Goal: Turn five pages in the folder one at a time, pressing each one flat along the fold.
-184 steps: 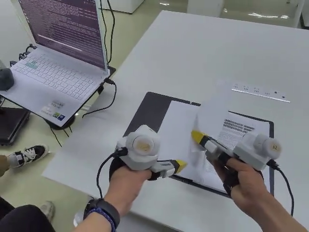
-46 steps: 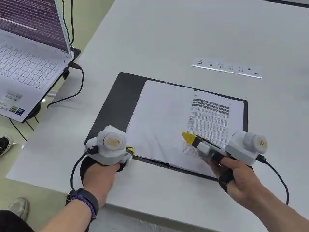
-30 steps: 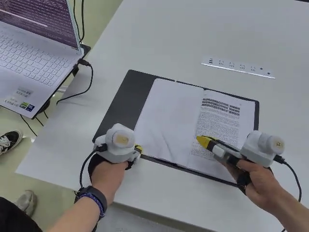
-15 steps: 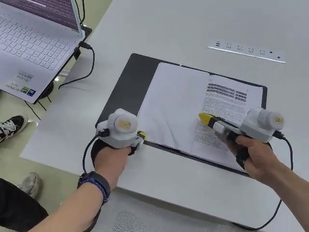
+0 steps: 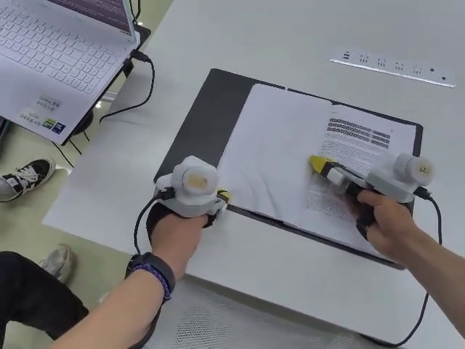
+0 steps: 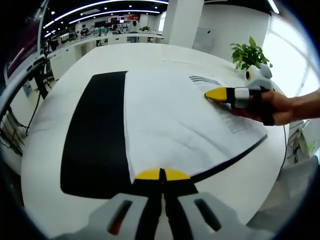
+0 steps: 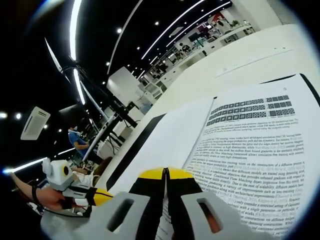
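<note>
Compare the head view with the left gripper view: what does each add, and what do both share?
Head view: the laptop left of the table, a socket strip beyond the folder, a shoe on the floor. Left gripper view: a potted plant beyond the table. Both: the open folder, its printed page with the shut right tool on it near the fold, and the shut left tool at the blank page's near edge.
</note>
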The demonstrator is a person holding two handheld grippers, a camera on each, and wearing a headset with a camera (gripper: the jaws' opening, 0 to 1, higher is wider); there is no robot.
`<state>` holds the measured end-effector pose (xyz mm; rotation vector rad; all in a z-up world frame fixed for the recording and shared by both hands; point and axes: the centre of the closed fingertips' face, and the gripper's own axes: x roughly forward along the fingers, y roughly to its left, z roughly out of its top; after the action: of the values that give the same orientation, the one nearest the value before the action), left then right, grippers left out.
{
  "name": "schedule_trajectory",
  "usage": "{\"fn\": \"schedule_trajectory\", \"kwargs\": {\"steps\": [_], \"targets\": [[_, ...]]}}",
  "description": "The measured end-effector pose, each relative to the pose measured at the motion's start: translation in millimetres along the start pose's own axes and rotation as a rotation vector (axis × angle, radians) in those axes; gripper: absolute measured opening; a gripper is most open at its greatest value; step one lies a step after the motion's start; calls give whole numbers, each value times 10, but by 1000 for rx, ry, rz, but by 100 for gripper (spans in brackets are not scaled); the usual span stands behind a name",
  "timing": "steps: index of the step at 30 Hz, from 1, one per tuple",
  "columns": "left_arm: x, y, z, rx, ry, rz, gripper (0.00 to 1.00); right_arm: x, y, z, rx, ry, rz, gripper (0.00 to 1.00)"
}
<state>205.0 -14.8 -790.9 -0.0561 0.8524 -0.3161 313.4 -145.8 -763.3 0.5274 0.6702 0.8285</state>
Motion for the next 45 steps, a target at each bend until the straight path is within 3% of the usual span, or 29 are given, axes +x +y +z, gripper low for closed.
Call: {"fn": "schedule_trajectory", "kwargs": {"steps": [7,26,28,30,38,42,44,45], "targets": [[10,-2,11,3,-2,0,0,92,-39,159,41,-56,-20,0],[12,-1,12,-15,-13,-12,0,402,-492,759,162,-270,-169,0],[11,0,15,-17,-17,-11,0,447,-583,825,233,-296,-187,0],[8,2,15,-19,-18,-12,0,478,-626,875,202,-307,-207,0],[0,9,12,-17,-22,-13,0,666,-733,1086,198,-324,-234,0],[-5,10,12,-29,-28,-15,0,680,-762,1107,209,-338,-234,0],[-7,10,13,-34,-29,-15,0,684,-745,1097,137,-327,-246,0],[-9,9,13,-33,-28,-15,0,687,-712,1079,135,-318,-249,0]]}}
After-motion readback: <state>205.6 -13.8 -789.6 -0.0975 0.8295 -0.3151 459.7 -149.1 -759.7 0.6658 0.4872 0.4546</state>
